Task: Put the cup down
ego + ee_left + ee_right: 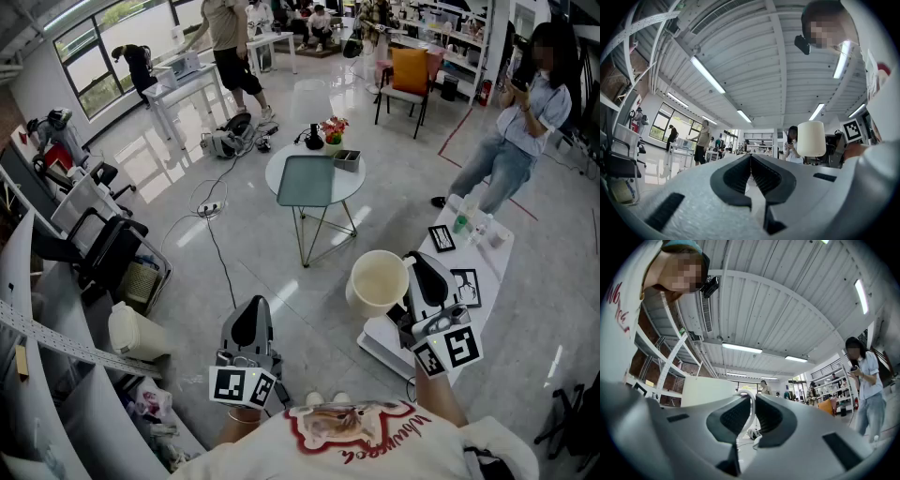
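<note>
A cream cup (378, 281) hangs upright in the air, held by its handle in my right gripper (416, 265). In the right gripper view the white handle (751, 405) runs between the two dark pads, and the cup's body (708, 391) rises to the left of the jaws. My left gripper (249, 320) is lower left in the head view, shut with nothing in it; its pads (740, 176) meet at the tips. The cup (811, 138) also shows at the right of the left gripper view.
A round pale table (349, 183) with a grey-green tray (307, 180), a small box and flowers stands ahead on the floor. A white bench (494, 262) with small items is at the right. A person sits at the far right. Shelving and clutter line the left.
</note>
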The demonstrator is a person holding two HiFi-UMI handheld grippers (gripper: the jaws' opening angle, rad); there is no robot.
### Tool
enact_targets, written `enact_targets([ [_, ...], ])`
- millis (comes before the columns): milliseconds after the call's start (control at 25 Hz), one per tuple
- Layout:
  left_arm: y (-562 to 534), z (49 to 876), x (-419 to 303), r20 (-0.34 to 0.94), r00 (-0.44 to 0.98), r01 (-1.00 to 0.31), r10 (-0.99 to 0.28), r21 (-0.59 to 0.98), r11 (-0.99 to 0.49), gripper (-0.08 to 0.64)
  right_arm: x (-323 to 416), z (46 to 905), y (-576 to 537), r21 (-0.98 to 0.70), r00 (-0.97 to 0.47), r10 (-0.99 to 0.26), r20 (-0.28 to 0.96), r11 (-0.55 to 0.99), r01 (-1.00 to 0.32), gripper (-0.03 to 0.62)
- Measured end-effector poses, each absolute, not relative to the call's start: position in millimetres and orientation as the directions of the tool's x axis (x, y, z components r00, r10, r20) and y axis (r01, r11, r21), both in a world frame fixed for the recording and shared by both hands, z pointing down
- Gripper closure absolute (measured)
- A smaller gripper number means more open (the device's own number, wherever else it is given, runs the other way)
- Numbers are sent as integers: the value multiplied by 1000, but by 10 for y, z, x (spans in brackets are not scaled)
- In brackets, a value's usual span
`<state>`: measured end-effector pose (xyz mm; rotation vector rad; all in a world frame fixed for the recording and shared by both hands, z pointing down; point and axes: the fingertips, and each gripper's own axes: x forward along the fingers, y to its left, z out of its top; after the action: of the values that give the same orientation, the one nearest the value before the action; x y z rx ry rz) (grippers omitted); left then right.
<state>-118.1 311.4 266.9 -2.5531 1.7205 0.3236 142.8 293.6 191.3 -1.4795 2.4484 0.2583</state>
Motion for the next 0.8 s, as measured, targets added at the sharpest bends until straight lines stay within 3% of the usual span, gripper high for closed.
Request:
enact_targets([
  [800,3255,2700,-1222,-189,439,-887,-878,60,-457,546,1082,2039,3070,-5,-429,-848,-310,453,-892,540],
])
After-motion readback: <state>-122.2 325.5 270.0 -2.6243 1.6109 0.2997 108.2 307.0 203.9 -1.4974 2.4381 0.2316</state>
